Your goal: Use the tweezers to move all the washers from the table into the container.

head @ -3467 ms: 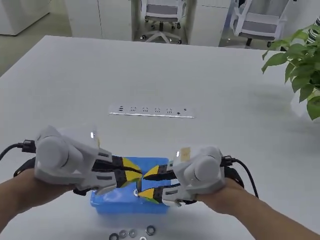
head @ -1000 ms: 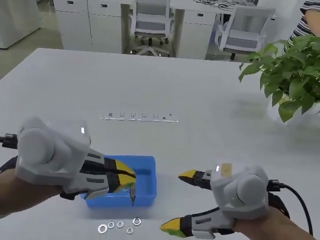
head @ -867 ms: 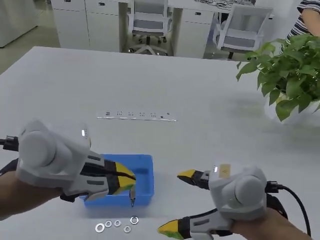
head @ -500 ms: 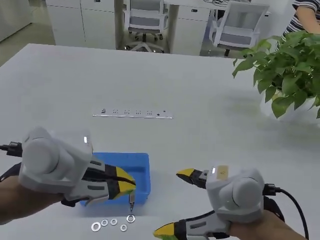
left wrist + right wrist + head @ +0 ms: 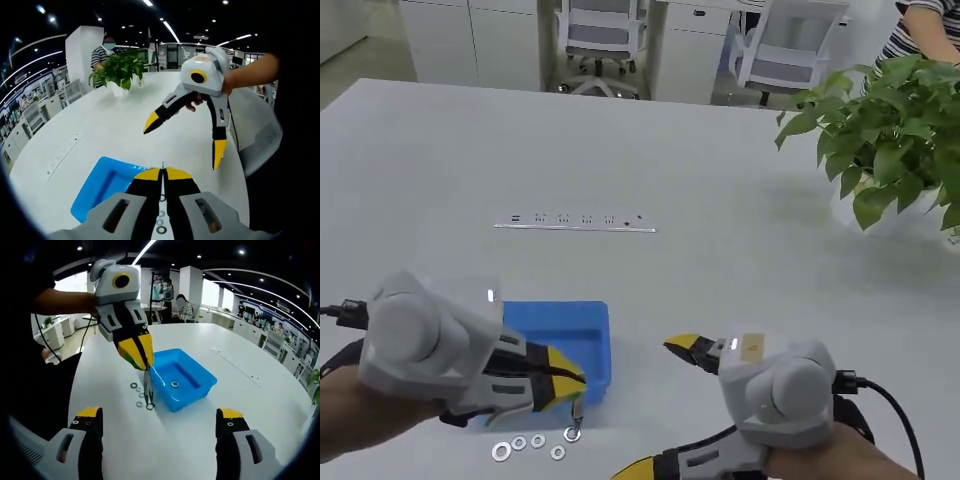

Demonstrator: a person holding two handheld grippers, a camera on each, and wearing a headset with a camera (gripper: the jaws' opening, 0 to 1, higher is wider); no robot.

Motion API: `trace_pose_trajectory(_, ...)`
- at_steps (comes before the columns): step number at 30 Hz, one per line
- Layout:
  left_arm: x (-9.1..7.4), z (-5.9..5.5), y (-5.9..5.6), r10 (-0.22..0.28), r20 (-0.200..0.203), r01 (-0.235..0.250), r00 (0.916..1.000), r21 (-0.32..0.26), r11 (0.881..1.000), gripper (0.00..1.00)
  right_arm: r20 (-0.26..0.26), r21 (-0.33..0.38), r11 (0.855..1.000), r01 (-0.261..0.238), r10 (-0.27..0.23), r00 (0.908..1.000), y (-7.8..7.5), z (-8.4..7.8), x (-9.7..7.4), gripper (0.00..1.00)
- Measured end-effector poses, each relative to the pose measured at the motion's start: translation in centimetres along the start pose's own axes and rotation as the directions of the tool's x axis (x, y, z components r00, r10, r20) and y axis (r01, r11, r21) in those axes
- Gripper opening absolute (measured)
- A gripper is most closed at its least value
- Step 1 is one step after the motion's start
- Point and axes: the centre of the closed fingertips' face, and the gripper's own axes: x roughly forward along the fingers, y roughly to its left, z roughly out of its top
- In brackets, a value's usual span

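Observation:
My left gripper (image 5: 567, 384) is shut on thin metal tweezers (image 5: 576, 412) that point down at the table. In the right gripper view the tweezers' (image 5: 147, 389) tips rest at a washer (image 5: 149, 406), the nearest of several washers (image 5: 520, 443) lying in front of the blue container (image 5: 592, 330). One washer (image 5: 174, 384) lies inside the container (image 5: 197, 390). My right gripper (image 5: 653, 410) hovers open to the right of the container with nothing between its jaws. In the left gripper view my left gripper (image 5: 163, 173) grips the tweezers, and the right gripper (image 5: 182, 137) hangs open ahead.
A white power strip (image 5: 575, 222) lies flat in the middle of the table. A potted plant (image 5: 890, 130) stands at the table's right side. Office chairs (image 5: 595, 35) and a person (image 5: 920, 30) are beyond the far edge.
The right gripper has opened and drawn back to the right of the container. The left gripper has carried the tweezers from over the container down to the washers in front of it.

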Motion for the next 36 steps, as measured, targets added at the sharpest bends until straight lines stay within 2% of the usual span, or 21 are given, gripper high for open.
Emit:
trace_pose_trajectory(8,0.1,-0.4,0.1,0.002,0.003,-0.002,1.0,-0.012,1.0,0.05,0.0,0.0,1.0,-0.006,0.006,1.0,0.3,0.1,0.5,1.0)
trace_pose_trajectory(11,0.2,-0.7,0.1,0.0,0.002,0.0,1.0,-0.016,1.0,0.05,-0.006,0.001,1.0,-0.008,0.008,1.0,0.3,0.0,0.6,1.0)
trace_pose_trajectory(23,0.2,-0.4,-0.1,-0.008,0.014,0.008,0.9999,-0.027,1.0,0.05,-0.025,0.0,1.0,-0.013,0.013,0.9996,0.4,-0.3,0.7,1.0)
trace_pose_trajectory(26,0.4,-0.7,-0.3,-0.013,0.004,0.013,0.9999,-0.022,1.0,0.05,-0.025,-0.001,1.0,-0.016,0.016,0.9996,0.5,-0.3,0.8,1.0)
trace_pose_trajectory(33,0.1,-0.8,-0.4,-0.01,0.005,0.01,0.9999,-0.012,1.0,0.05,-0.021,-0.017,0.999,-0.037,0.037,0.9991,0.9,-0.2,1.0,0.98)
trace_pose_trajectory(36,0.0,-0.8,-0.3,-0.007,-0.001,0.007,1.0,-0.002,1.0,0.05,0.002,-0.053,0.997,-0.053,0.053,0.9986,1.1,0.3,1.1,0.92)
